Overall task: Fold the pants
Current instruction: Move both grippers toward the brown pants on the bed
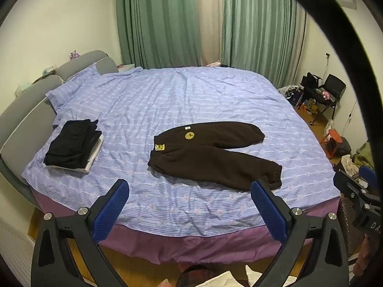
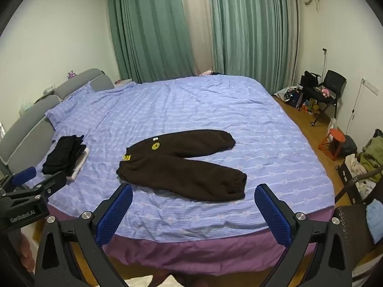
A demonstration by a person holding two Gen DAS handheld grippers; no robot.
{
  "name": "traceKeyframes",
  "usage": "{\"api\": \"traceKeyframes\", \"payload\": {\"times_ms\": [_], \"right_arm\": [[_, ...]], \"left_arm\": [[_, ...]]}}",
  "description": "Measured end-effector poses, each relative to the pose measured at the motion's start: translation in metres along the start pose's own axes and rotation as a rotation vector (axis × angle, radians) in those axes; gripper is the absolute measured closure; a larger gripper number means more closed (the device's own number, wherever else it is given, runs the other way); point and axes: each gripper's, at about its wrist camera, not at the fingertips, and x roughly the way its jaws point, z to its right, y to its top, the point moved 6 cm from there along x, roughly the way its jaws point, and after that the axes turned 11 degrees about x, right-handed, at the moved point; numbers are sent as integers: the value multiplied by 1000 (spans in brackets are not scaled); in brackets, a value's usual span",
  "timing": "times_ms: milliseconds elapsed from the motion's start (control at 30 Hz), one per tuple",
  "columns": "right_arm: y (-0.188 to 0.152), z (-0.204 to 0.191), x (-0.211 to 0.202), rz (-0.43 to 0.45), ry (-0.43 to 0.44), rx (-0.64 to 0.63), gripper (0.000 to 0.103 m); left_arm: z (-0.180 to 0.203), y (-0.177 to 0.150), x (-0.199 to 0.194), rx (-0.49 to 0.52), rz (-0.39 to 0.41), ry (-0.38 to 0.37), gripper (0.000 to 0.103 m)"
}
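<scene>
Dark brown pants (image 1: 210,154) lie spread flat on the blue striped bed cover (image 1: 191,100), waistband to the left with yellow patches, both legs splayed to the right. They also show in the right wrist view (image 2: 182,167). My left gripper (image 1: 190,191) is open and empty, held above the bed's near edge, short of the pants. My right gripper (image 2: 194,195) is open and empty, also at the near edge, just in front of the lower pant leg. The left gripper shows at the left edge of the right wrist view (image 2: 26,184).
A stack of folded dark clothes (image 1: 74,143) sits on the bed's left side near the grey headboard (image 1: 28,110). Green curtains (image 1: 162,19) hang behind. A chair with clutter (image 1: 323,93) and an orange stool (image 2: 335,141) stand on the wooden floor at right.
</scene>
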Motion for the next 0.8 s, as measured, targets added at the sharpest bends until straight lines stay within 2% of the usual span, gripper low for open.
{"api": "traceKeyframes", "payload": {"times_ms": [800], "right_arm": [[7, 5, -5, 28, -3, -3, 0]], "left_arm": [[5, 16, -11, 18, 67, 7, 0]]}}
